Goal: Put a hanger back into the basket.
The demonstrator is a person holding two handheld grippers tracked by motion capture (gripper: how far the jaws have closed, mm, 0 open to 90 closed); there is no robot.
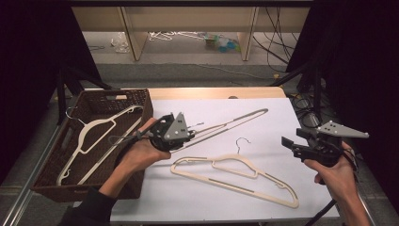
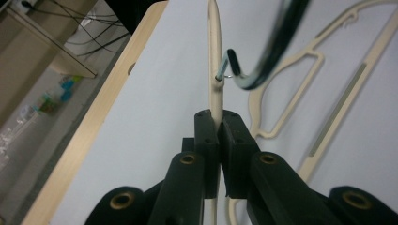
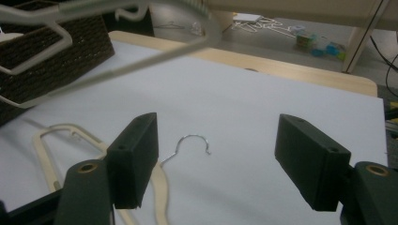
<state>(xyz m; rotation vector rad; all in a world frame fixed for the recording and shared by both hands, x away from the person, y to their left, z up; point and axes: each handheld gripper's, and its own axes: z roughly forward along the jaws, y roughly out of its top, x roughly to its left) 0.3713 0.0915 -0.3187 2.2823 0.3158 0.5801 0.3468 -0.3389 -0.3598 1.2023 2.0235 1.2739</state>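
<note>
White sheet over wood table; left tool grips hanger, right tool wide.

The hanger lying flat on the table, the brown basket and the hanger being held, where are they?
Flat hanger (image 1: 235,175): high view, on its cream body.
Brown basket (image 1: 47,174): high view, on its woven left wall.
Held hanger (image 2: 214,56): left gripper view, on its cream bar above the shut jaws.

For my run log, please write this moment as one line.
left tongs: shut on lifted hanger | right tongs: open, holding nothing | second hanger: flat on table | third hanger: in basket
</note>
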